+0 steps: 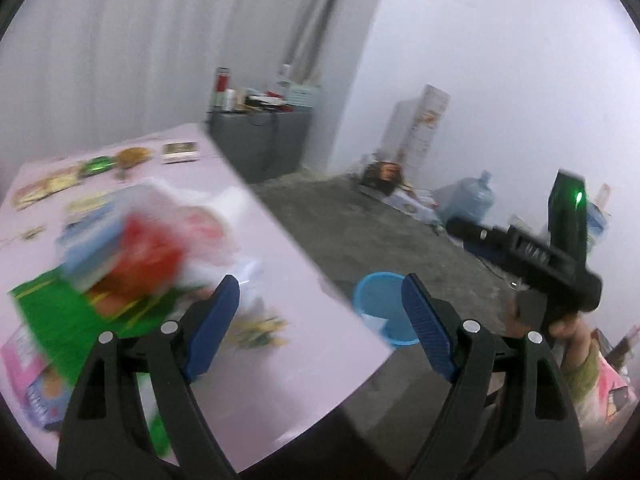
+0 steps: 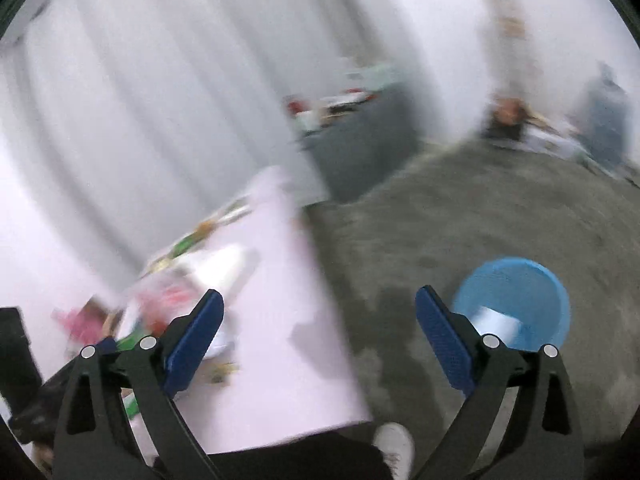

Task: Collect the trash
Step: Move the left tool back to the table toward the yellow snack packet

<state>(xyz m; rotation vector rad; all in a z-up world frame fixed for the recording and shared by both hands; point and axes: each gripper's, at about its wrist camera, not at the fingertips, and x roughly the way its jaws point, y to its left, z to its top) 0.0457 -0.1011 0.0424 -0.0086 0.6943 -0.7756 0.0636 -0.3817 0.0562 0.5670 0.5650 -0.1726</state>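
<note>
A pile of wrappers and packets (image 1: 132, 264), red, green, white and blue, lies blurred on the pink table (image 1: 304, 344). It also shows in the right wrist view (image 2: 176, 300). A blue round bin (image 1: 382, 304) stands on the floor past the table's corner, with white paper in it (image 2: 496, 322). My left gripper (image 1: 320, 320) is open and empty above the table's right edge. My right gripper (image 2: 320, 336) is open and empty over the table corner, with the bin (image 2: 516, 300) to its right. The right gripper also shows in the left wrist view (image 1: 532, 256), held to the right.
Small packets (image 1: 116, 162) lie along the table's far edge. A grey cabinet (image 1: 264, 144) with bottles stands at the wall. Boxes (image 1: 424, 128) and a water jug (image 1: 468, 200) sit on the grey floor. The person's white shoe (image 2: 394, 448) is by the table.
</note>
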